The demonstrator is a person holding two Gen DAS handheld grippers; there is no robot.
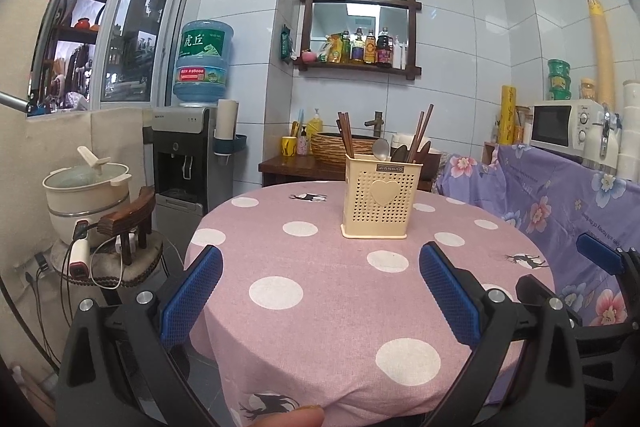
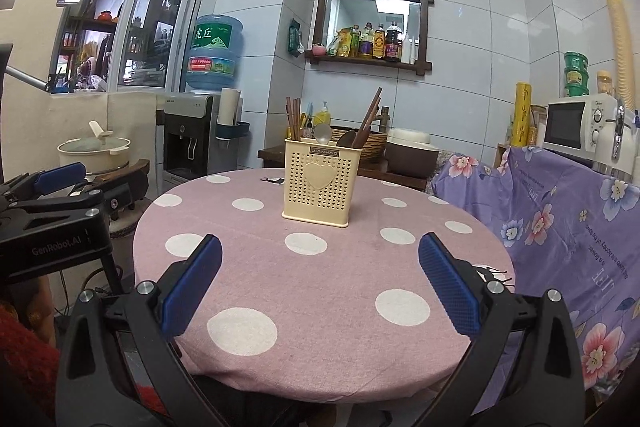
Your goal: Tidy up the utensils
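Both tongs hang released over a round table, empty, with a utensil holder standing ahead of them.

The left gripper (image 1: 320, 291) has its blue-padded fingers (image 1: 192, 301) spread wide and nothing between them; the right gripper (image 2: 320, 283) is spread the same way, also empty. The cream perforated utensil holder (image 1: 381, 195) stands upright on the pink polka-dot tablecloth (image 1: 320, 327), well ahead of both tongs: slightly right of the left gripper's centre line, and slightly left of centre ahead of the right one (image 2: 320, 183). Inside it stand dark chopsticks (image 1: 345, 137), a metal spoon (image 1: 381, 149) and darker wooden utensils (image 1: 420, 143), leaning at angles. In the left wrist view the right gripper shows at the far right edge (image 1: 600, 259).
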